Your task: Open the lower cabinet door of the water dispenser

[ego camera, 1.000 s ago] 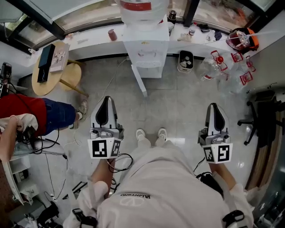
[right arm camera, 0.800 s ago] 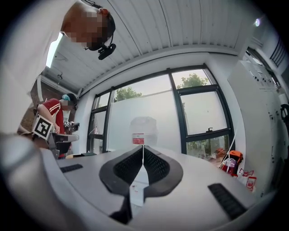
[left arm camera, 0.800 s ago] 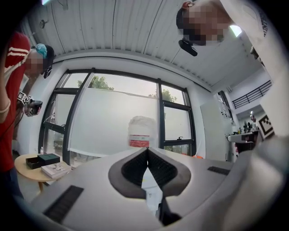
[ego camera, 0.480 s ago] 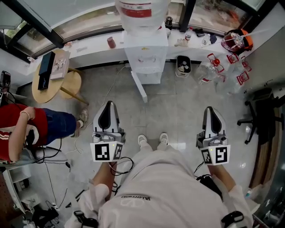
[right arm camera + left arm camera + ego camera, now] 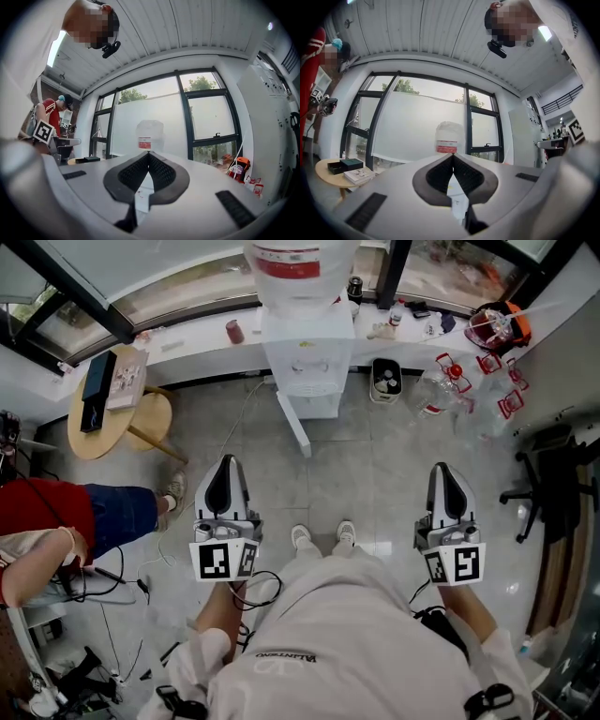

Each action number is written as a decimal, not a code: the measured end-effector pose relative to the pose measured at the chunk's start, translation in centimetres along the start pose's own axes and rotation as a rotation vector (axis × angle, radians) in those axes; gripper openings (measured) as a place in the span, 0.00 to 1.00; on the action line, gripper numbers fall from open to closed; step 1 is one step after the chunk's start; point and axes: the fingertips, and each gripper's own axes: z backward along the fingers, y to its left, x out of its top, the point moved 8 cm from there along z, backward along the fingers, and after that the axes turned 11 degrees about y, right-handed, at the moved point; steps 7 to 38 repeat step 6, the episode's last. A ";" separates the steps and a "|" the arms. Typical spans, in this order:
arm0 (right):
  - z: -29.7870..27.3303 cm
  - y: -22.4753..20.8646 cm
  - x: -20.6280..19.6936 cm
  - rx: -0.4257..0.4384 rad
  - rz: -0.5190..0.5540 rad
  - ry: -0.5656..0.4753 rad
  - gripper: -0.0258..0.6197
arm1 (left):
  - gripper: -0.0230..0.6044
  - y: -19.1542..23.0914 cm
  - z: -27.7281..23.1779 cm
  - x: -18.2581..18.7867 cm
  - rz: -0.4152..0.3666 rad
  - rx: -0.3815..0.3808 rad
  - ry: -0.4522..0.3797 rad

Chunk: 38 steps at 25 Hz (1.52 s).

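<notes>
The white water dispenser (image 5: 305,352) stands against the window ledge with a big bottle (image 5: 300,263) on top. Its lower cabinet door (image 5: 293,420) is swung out toward me, showing edge-on as a narrow white panel. My left gripper (image 5: 224,461) and right gripper (image 5: 442,469) hover level over the floor, well short of the door on either side of my feet. In the left gripper view the left gripper (image 5: 452,155) is shut with nothing in it, bottle (image 5: 449,138) straight ahead. The right gripper (image 5: 148,153) is likewise shut and empty, facing the bottle (image 5: 149,133).
A round wooden table (image 5: 141,413) with a book and a black box stands at the left. Below it a person in red (image 5: 52,517) sits among floor cables (image 5: 122,568). Empty water bottles (image 5: 450,381), a small bin (image 5: 386,371) and an office chair (image 5: 553,484) are at the right.
Both grippers have drifted only a little and stay shut. The door keeps its open angle. The person in red at the left has shifted and swung an arm down.
</notes>
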 end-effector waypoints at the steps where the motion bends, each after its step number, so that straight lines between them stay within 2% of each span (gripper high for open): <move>1: 0.0 0.0 0.0 -0.001 0.001 0.002 0.06 | 0.05 0.0 0.0 0.0 0.001 0.001 -0.001; 38: 0.2 0.0 -0.1 0.001 0.004 0.009 0.06 | 0.05 0.0 0.1 -0.1 0.003 -0.002 -0.002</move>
